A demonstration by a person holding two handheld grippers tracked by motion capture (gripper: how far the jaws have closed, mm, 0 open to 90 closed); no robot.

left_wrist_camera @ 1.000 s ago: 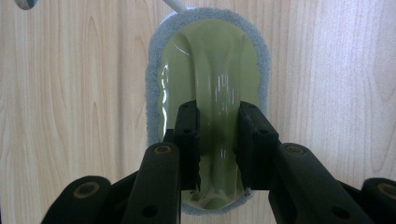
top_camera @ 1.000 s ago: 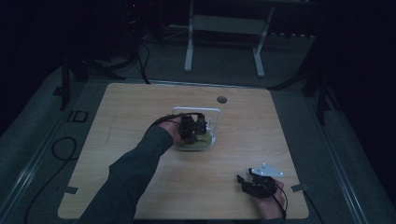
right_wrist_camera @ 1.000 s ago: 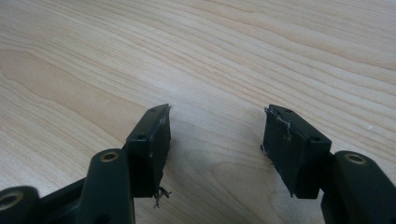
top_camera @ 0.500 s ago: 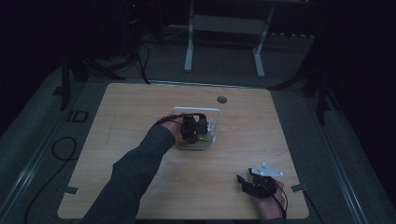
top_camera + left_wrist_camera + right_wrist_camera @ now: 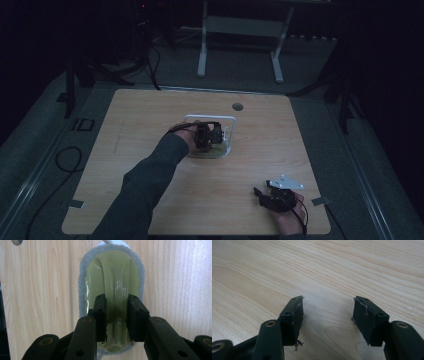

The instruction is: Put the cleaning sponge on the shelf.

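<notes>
Left gripper view shows the left gripper (image 5: 116, 317) clamped on the raised ridge handle of a glossy olive-green scrubber with a grey felt base (image 5: 111, 285), sitting on the pale wooden table (image 5: 37, 290). That slick ridge could slip free when lifted. Right gripper (image 5: 328, 312) rests with jaws apart, empty.

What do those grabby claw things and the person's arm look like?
Both are black. The left gripper has two flat, blocky fingers on arms with round rivets. The right gripper has the same fingers, their edges frayed with loose threads, a pale grey three-cornered plate on top and a thin black cable. The person wears a dark long sleeve.
</notes>
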